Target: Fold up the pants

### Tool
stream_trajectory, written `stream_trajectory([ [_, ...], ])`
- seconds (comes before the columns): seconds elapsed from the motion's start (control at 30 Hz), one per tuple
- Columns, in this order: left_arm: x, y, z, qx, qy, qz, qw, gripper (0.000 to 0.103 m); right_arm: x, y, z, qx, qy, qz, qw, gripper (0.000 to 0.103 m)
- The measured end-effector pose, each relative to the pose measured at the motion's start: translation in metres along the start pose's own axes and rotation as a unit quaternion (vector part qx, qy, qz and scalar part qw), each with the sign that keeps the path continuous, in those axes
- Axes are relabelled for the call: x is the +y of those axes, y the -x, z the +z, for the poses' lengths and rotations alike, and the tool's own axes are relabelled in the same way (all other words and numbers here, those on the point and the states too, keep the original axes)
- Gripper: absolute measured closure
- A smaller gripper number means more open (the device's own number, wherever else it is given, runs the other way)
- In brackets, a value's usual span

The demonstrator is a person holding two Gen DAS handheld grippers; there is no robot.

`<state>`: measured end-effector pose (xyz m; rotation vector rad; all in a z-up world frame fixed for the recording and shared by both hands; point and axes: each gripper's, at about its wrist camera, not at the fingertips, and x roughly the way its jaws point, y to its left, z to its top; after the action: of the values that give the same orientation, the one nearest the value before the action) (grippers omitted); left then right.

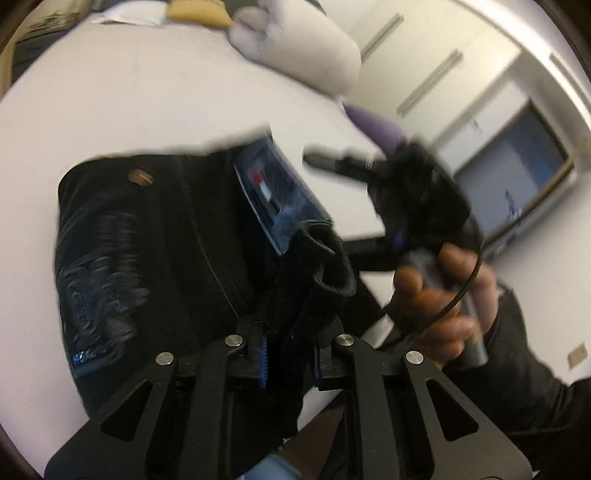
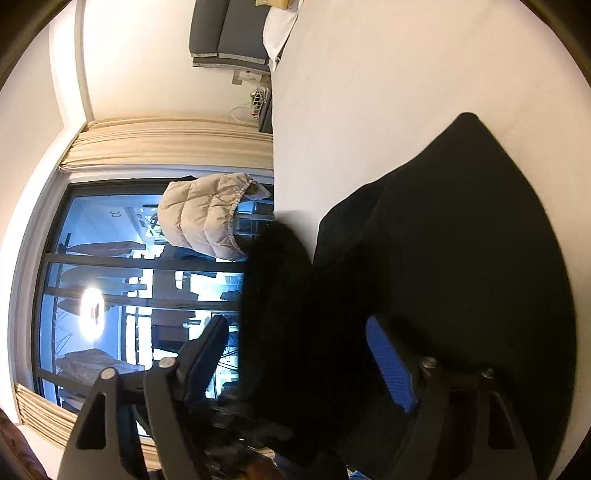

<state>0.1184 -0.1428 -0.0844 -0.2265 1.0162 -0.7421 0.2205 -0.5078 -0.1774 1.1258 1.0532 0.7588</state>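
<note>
The black pants (image 1: 155, 236) lie bunched on the white bed (image 1: 147, 96), waistband up, with a brass button and a blue inner label (image 1: 273, 192). My left gripper (image 1: 290, 354) is shut on a fold of the waistband. The right gripper shows in the left wrist view (image 1: 388, 192), held in a hand at the bed's right edge, blurred. In the right wrist view the right gripper (image 2: 295, 354) stands wide open with black pants fabric (image 2: 461, 258) bulging between the blue-padded fingers (image 2: 388, 365); the pads do not press on it.
A white duvet roll (image 1: 303, 48) and a yellow cushion (image 1: 199, 13) lie at the head of the bed. A purple item (image 1: 373, 125) sits at the bed's edge. A large window (image 2: 129, 288), curtains and a beige puffer jacket (image 2: 210, 214) are beside the bed.
</note>
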Motion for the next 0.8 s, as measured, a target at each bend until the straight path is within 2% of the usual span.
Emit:
stream_trajectory([
  [0.03, -0.003, -0.008, 0.002, 0.008, -0.006, 0.004, 0.9999, 0.088, -0.001, 0.001, -0.002, 0.001, 0.001, 0.0, 1.0, 0.017],
  [0.2, -0.015, -0.024, 0.021, 0.013, -0.03, 0.024, 0.9992, 0.088, -0.004, -0.002, -0.01, 0.01, -0.002, 0.006, 1.0, 0.017],
  [0.3, -0.024, -0.026, 0.026, 0.014, -0.066, 0.043, 0.9968, 0.088, -0.003, -0.003, -0.011, 0.016, 0.006, -0.025, 1.0, 0.019],
  [0.37, -0.032, -0.03, 0.025, 0.016, -0.089, 0.055, 0.9944, 0.088, 0.001, -0.013, -0.007, 0.032, 0.021, -0.072, 0.997, 0.033],
  [0.43, -0.038, -0.031, 0.021, 0.018, -0.101, 0.063, 0.9928, 0.088, -0.001, -0.019, -0.006, 0.046, 0.03, -0.103, 0.993, 0.054],
  [0.47, -0.04, -0.034, 0.023, 0.02, -0.105, 0.067, 0.992, 0.088, -0.002, -0.019, -0.006, 0.046, 0.032, -0.108, 0.993, 0.058],
  [0.5, -0.043, -0.038, 0.026, 0.021, -0.108, 0.069, 0.9915, 0.088, -0.002, -0.017, -0.005, 0.044, 0.034, -0.11, 0.992, 0.07],
  [0.53, -0.045, -0.042, 0.027, 0.023, -0.111, 0.07, 0.9911, 0.088, -0.002, -0.014, -0.004, 0.039, 0.038, -0.115, 0.992, 0.078],
  [0.67, -0.053, -0.039, 0.024, 0.033, -0.12, 0.071, 0.9897, 0.088, 0.002, -0.006, -0.004, 0.027, 0.063, -0.135, 0.988, 0.083],
  [0.8, -0.069, -0.055, 0.039, 0.029, -0.128, 0.064, 0.9892, 0.088, 0.014, 0.002, 0.005, 0.017, 0.088, -0.145, 0.985, 0.085],
])
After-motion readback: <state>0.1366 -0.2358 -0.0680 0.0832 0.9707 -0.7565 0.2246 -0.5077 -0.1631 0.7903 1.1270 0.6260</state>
